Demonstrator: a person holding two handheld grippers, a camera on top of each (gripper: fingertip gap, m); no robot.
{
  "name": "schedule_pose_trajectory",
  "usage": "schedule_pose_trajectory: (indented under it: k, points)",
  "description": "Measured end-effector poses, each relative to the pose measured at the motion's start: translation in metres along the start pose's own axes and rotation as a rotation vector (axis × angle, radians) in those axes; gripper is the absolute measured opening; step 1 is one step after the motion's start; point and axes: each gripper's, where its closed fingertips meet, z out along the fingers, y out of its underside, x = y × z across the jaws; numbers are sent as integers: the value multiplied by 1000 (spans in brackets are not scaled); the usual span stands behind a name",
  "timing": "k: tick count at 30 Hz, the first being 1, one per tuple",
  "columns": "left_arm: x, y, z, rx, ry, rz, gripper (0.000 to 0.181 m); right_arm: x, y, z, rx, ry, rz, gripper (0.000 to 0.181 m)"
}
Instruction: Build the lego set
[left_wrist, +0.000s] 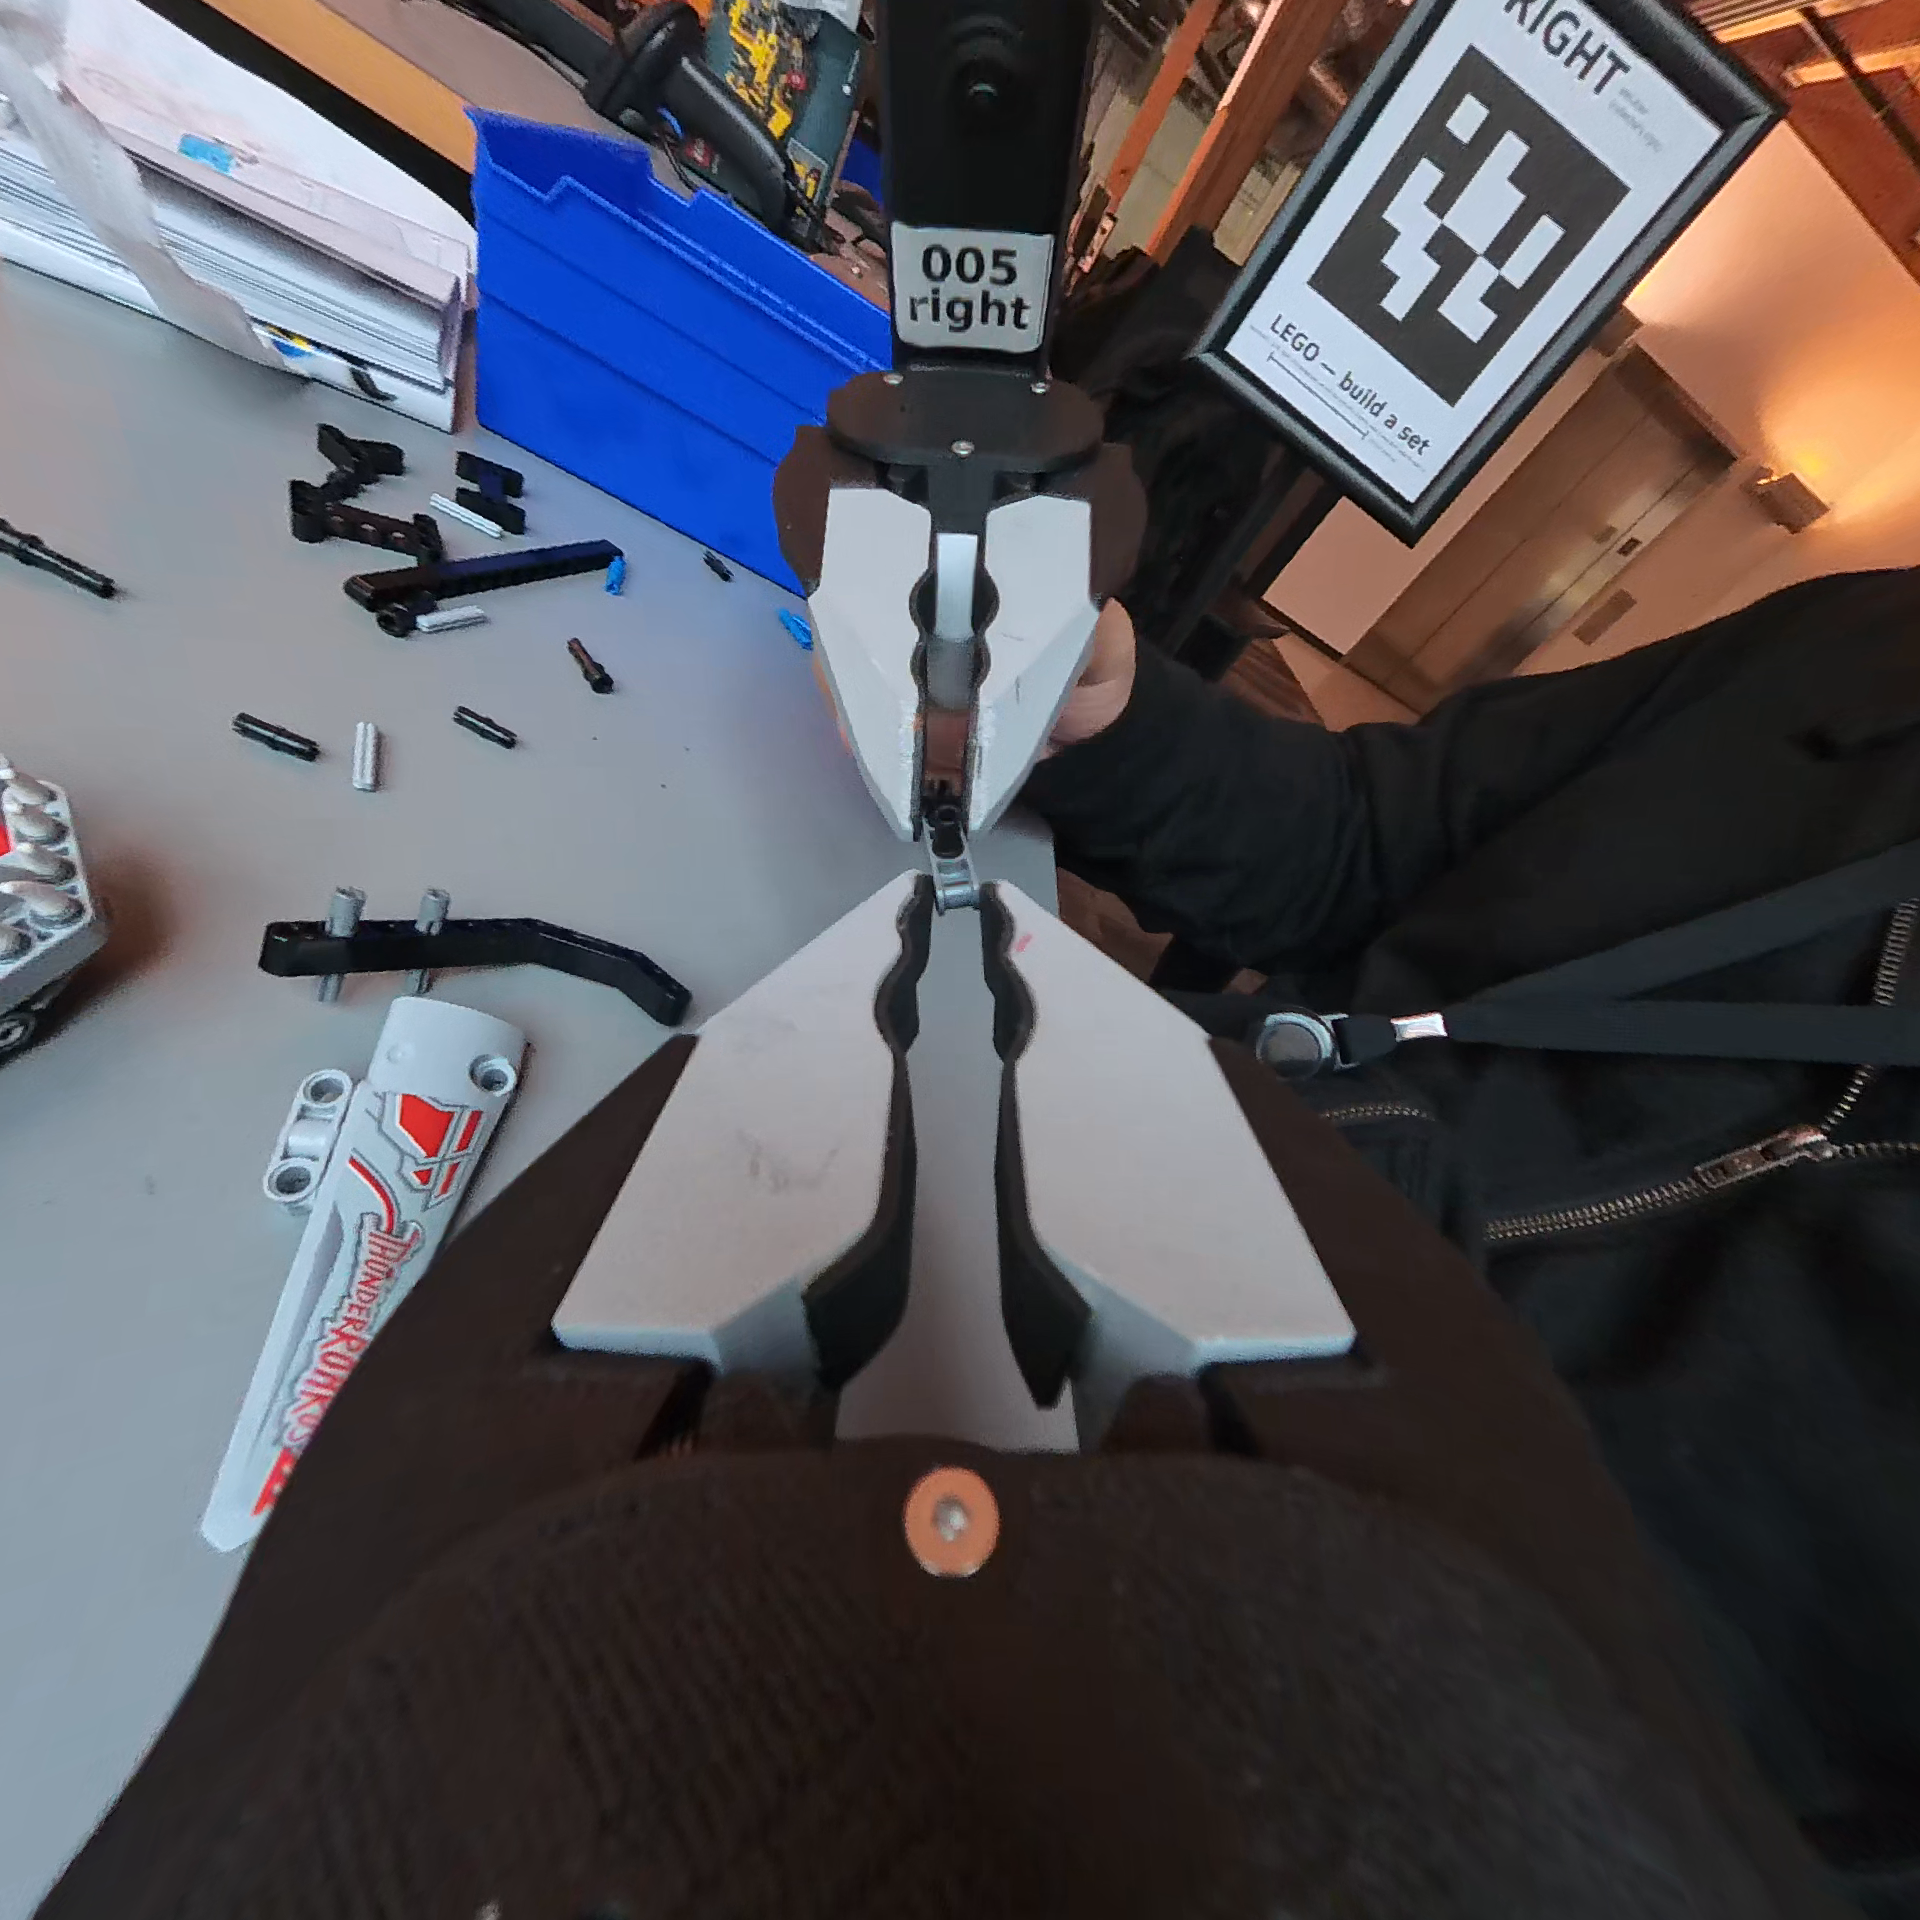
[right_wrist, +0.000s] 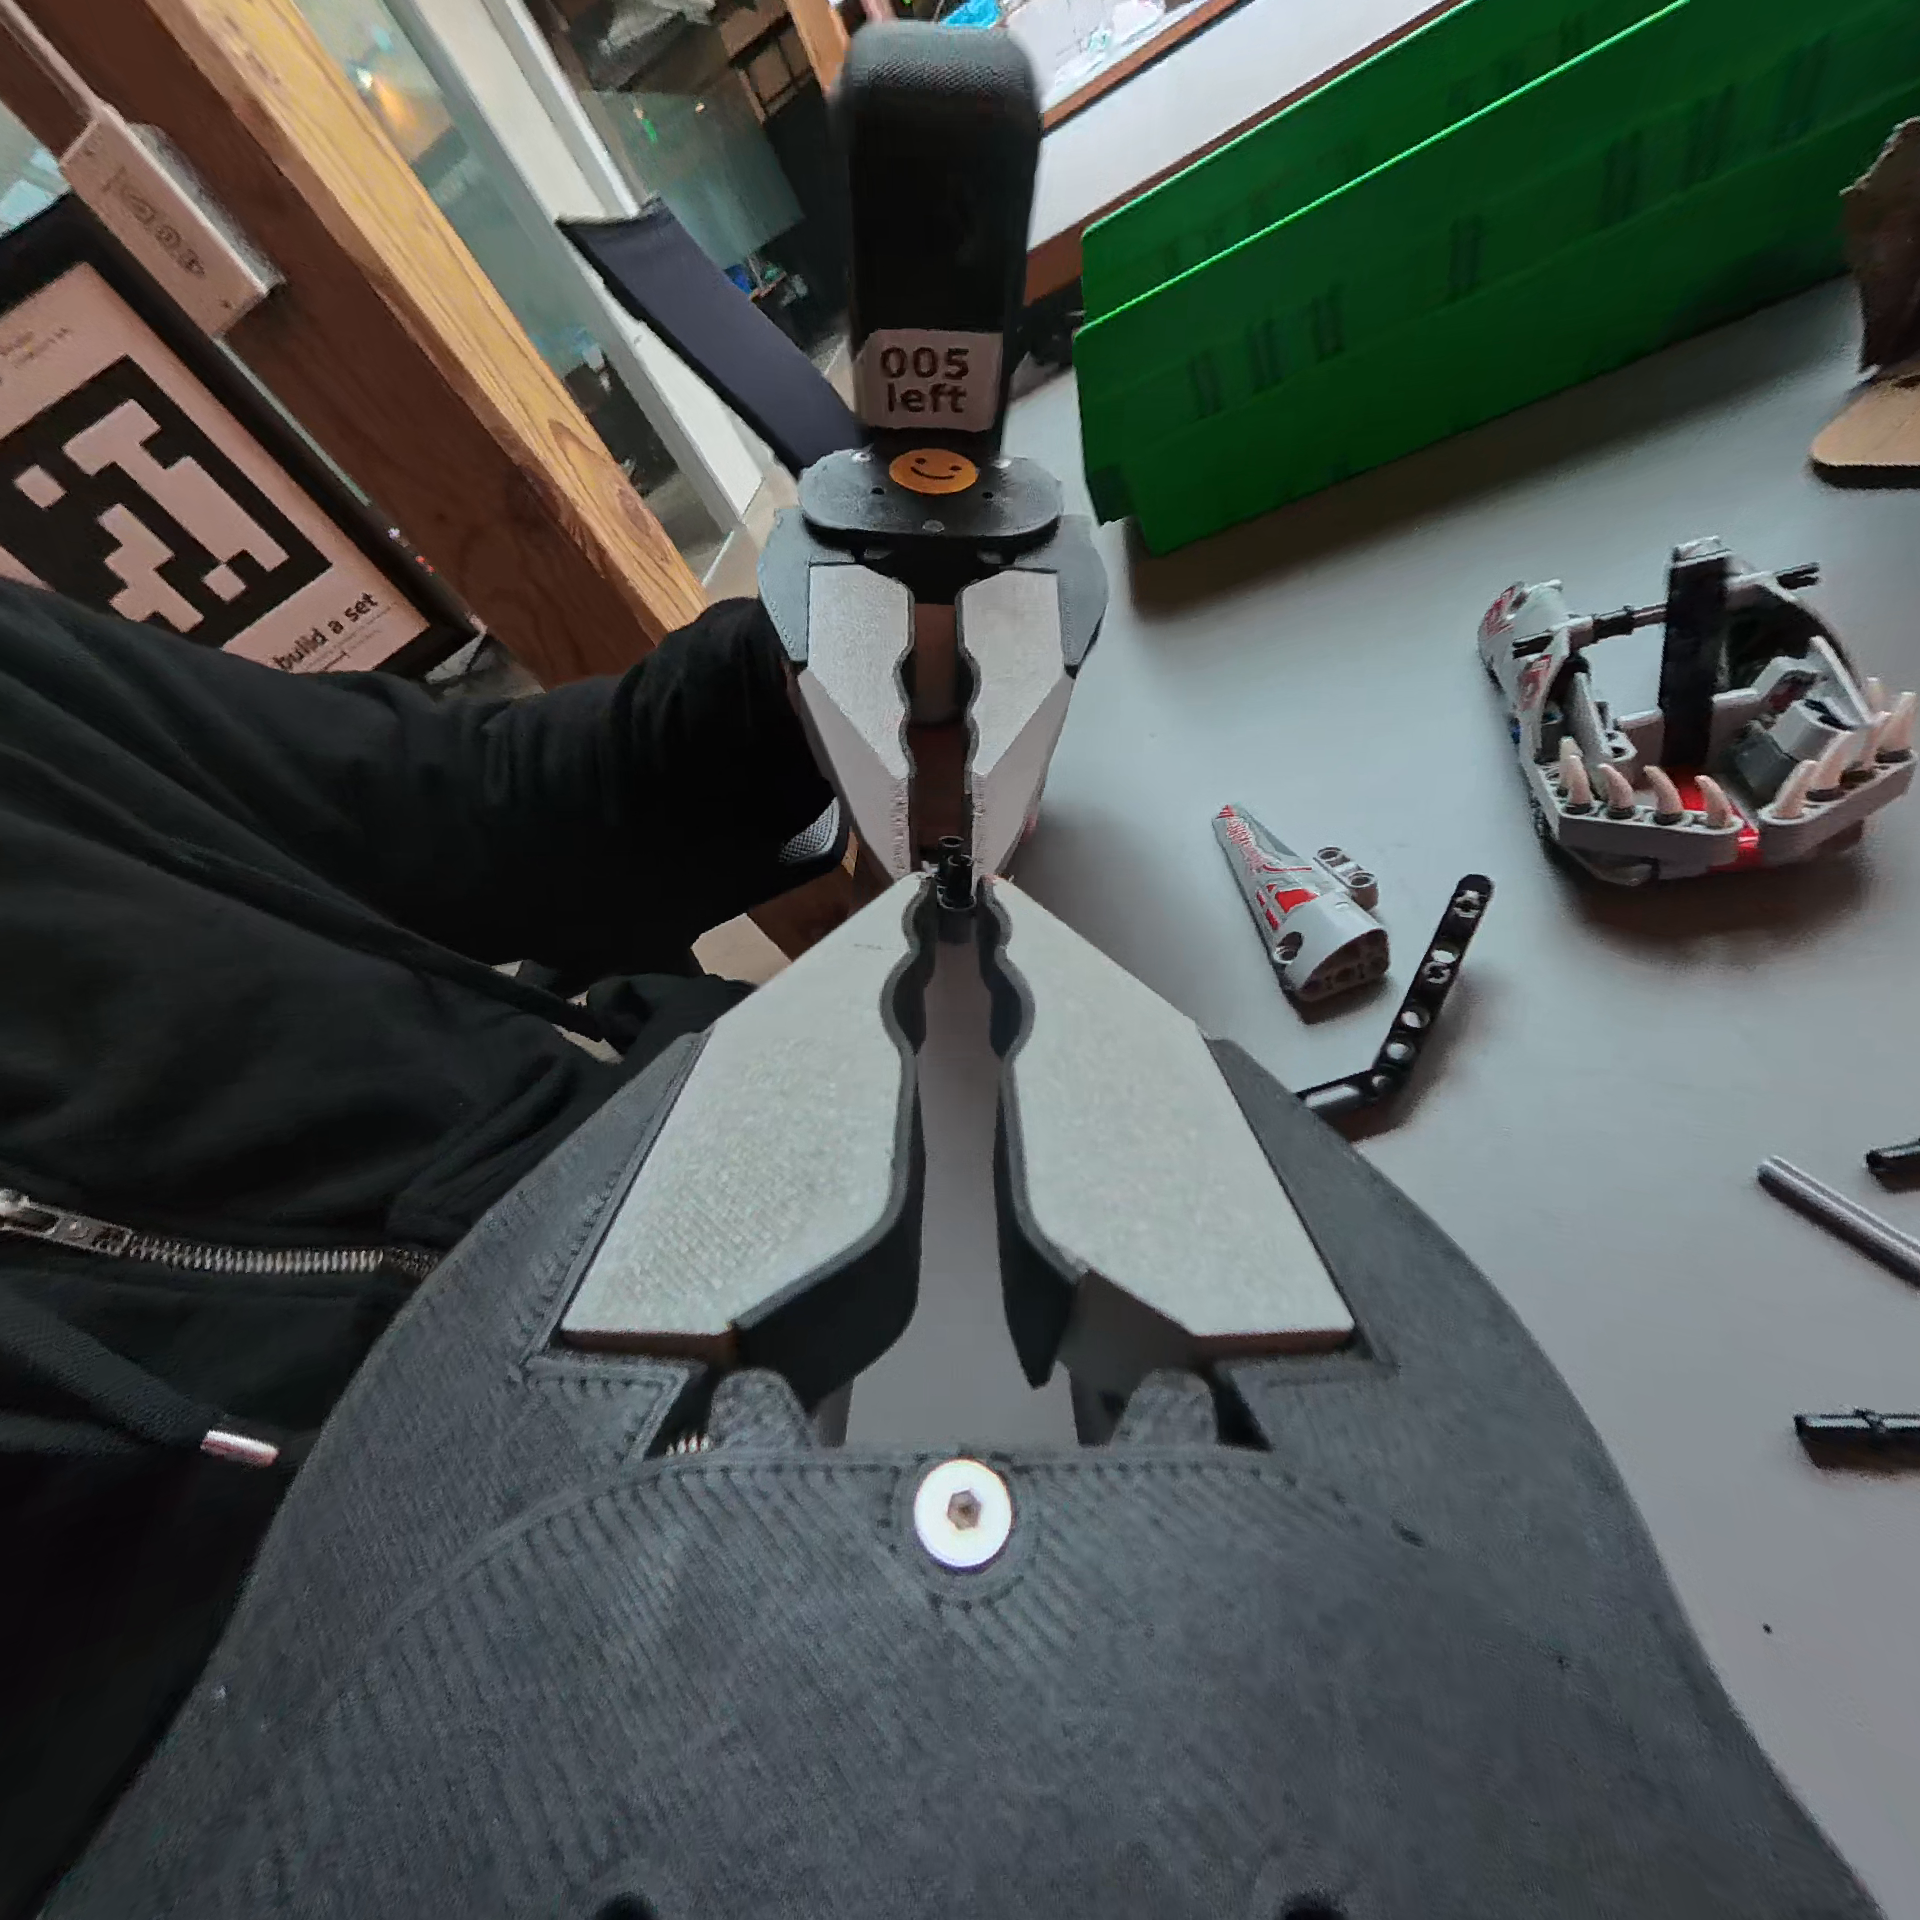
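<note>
My left gripper is shut on a small grey connector at its tips. My right gripper faces it tip to tip, shut on a short black pin. The pin and the connector meet end to end, held above the table's near edge. In the right wrist view, my right gripper pinches the black pin, and the left gripper stands right against it. The grey connector is mostly hidden there.
On the grey table lie a black bent beam, a grey printed panel, and loose pins. A blue bin and a green bin stand behind. A toothed, partly built model sits at right. A person's black jacket is close. The tips of both grippers are at nearly the same place.
</note>
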Motion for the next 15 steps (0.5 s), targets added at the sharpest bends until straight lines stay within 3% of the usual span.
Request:
schedule_pose_trajectory:
  k: [2, 5, 8, 11, 13, 15]
  points:
    - [-5, 0, 0, -7, -37, 16, 9, 6, -4, -3, 35, 24, 33, 4]
    - [-9, 10, 3, -85, -89, 71, 30, 8, -7, -5, 66, 14, 72, 4]
    - [-10, 10, 9, -95, -131, 113, 33, 10, -5, -5, 71, 19, 81, 4]
    - [-13, 2, 9, -61, -163, 111, 30, 10, -3, -3, 57, 25, 67, 4]
    - [-13, -6, 7, -5, -174, 114, 10, 9, -3, -1, 53, 24, 60, 4]
    - [-15, -7, 7, 7, -188, 113, 7, 10, -3, -1, 60, 34, 58, 4]
